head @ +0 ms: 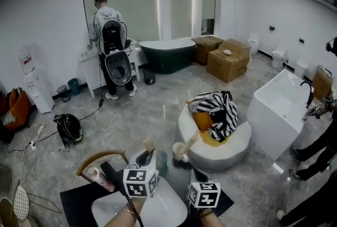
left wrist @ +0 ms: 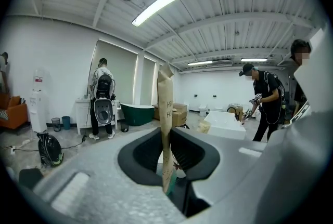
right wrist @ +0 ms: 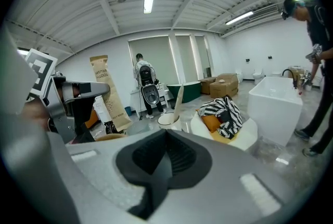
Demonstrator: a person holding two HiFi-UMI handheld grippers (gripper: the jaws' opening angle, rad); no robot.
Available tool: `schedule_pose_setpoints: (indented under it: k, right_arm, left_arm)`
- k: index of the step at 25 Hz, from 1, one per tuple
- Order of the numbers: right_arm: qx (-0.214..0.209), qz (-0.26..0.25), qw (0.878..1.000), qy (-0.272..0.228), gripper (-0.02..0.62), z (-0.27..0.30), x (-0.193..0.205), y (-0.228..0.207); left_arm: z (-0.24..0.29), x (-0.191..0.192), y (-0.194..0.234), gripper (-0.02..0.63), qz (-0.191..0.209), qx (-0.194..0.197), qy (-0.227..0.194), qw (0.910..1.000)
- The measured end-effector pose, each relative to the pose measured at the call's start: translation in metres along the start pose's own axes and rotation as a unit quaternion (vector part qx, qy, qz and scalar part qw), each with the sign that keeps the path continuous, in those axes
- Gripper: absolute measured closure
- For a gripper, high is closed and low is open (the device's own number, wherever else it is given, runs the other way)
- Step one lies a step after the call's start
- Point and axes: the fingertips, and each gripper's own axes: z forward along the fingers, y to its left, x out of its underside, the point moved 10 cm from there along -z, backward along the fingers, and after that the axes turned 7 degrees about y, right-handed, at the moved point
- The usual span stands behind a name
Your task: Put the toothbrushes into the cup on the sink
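While the left gripper (left wrist: 167, 163) is clamped on a toothbrush pack (left wrist: 165, 114), the pack stands upright between its jaws, with its lower end pinched at the jaw line and its upper end rising well above them. The pack is a narrow sleeve of brown paper with dark print on its face.

The right gripper (right wrist: 165, 153) is fully closed, its jaws meeting with nothing between them. It sits just beside the left gripper, to that gripper's right, and both point away from the person.

The cup (right wrist: 167, 119) is pale and round and stands just beyond the tips of both grippers. A second toothbrush pack (right wrist: 178, 97) is already in it, leaning to the right against the rim. From the head view, the cup lies past the far edge of the white sink (head: 168, 205). Whether it rests on the sink ledge or on something behind it cannot be determined.

The sink sits on a black countertop (head: 73, 202) directly below the grippers. A pink bottle (head: 101, 178) lies on the left part of that countertop, near the left gripper.

Beyond the cup is a round white seat (head: 221, 144) bearing a black-and-white striped cloth (head: 218, 110).
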Motion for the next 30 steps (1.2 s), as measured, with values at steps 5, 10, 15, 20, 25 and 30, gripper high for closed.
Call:
schedule_pose_setpoints:
  k: [5, 10, 15, 20, 25, 30]
  right_arm:
    - [0.003, 0.004, 1.0, 0.005, 0.592, 0.002, 0.001, -0.008]
    - [0.006, 0.007, 1.0, 0.009, 0.592, 0.006, -0.001, -0.015]
    - [0.011, 0.012, 1.0, 0.012, 0.592, 0.008, 0.004, -0.023]
    - [0.013, 0.016, 1.0, 0.018, 0.592, 0.009, 0.007, -0.029]
    - [0.011, 0.02, 1.0, 0.02, 0.592, 0.011, 0.011, -0.031]
    - [0.01, 0.011, 0.999, 0.028, 0.592, 0.016, 0.015, -0.032]
  left_arm:
    - [0.01, -0.002, 0.0, 0.554, 0.0, -0.001, 0.0, 1.0]
    - [0.022, -0.004, 0.002, 0.554, -0.004, -0.001, -0.008, 1.0]
    - [0.029, 0.001, 0.002, 0.554, -0.005, -0.001, -0.011, 0.9999]
    - [0.034, 0.006, 0.003, 0.554, -0.007, -0.005, -0.005, 1.0]
    - [0.04, 0.017, 0.006, 0.554, -0.008, -0.008, 0.007, 0.9999]
    - [0.045, 0.025, 0.009, 0.554, -0.009, -0.012, 0.018, 0.9997]
